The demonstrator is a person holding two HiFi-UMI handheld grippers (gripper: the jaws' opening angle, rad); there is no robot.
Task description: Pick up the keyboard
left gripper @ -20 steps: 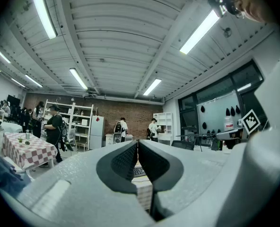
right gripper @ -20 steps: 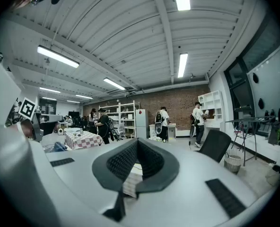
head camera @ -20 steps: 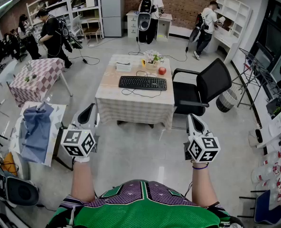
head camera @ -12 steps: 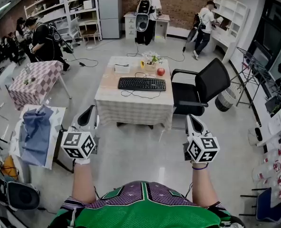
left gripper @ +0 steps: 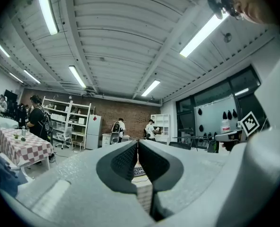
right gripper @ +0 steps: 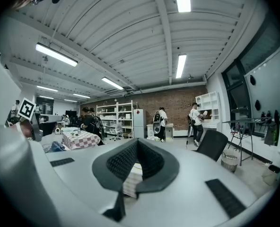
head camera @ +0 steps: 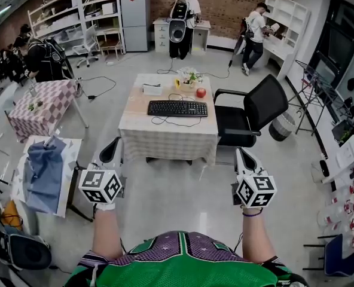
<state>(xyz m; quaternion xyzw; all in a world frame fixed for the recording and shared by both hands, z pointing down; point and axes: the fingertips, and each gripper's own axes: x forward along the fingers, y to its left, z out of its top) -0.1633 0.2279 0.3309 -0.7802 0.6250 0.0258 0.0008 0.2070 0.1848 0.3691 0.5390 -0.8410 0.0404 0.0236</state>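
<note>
black plastic keyboard (head camera: 177, 108) lies well ahead on a cloth-covered table (head camera: 165, 137); we must approach, then open our closed, empty left gripper (head camera: 111, 144) and right gripper (head camera: 243, 153).

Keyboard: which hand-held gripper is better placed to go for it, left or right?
Left, narrowly. The left hand-held gripper and right hand-held gripper are both shut, empty, short of the table; the keyboard lies about midway between them. The black chair crowds the table's right side, so left looks freer.
</note>
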